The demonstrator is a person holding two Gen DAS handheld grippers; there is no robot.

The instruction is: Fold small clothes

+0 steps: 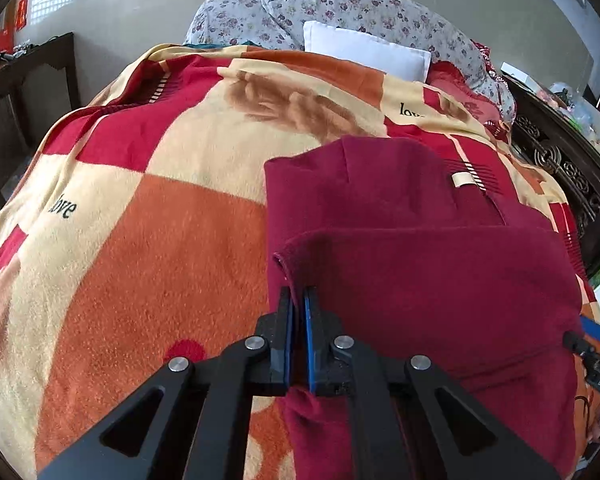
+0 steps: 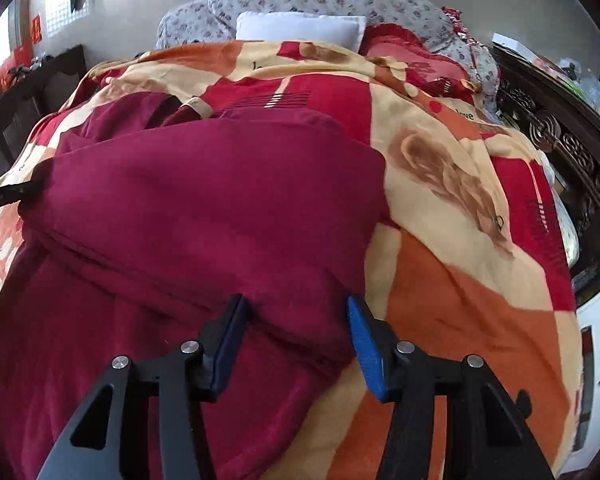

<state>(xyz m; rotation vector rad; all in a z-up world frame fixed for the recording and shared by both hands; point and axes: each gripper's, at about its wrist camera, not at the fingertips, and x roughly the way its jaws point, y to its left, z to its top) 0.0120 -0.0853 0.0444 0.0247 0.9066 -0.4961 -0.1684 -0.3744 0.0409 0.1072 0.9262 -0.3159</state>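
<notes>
**Spotter:** Left wrist view first: your left gripper (image 1: 299, 294) has its blue pads pressed together on the garment (image 1: 400, 240), pinching the near left edge of the folded top layer. Maroon cloth runs between the pads and hangs out below them.

**Operator:** Where does the rest of it lie?

**Spotter:** Ahead and to the right of that gripper, spread on the blanket (image 1: 160, 240). The upper layer is doubled over the lower one, and a cream tag (image 1: 462, 179) shows on the far part. At the right edge of that view you can just see your right gripper (image 1: 588, 340), beside the garment's right side.

**Operator:** And my right?

**Operator:** I mean its jaws.

**Spotter:** In the right wrist view your right gripper (image 2: 296, 306) stands spread, about half way, with no pad pressing on anything. The garment (image 2: 204, 216) lies under and ahead of it, filling the left and centre. Its near right corner sits between the two fingers: the left finger (image 2: 230, 332) is over the cloth, the right finger (image 2: 366, 344) hangs just beside the cloth's right edge, over the blanket (image 2: 480, 300). Whether the tips touch the fabric, I cannot tell.

**Operator:** Anything beyond?

**Spotter:** A white pillow (image 2: 300, 30) at the bed's far end, well apart from the garment.
</notes>
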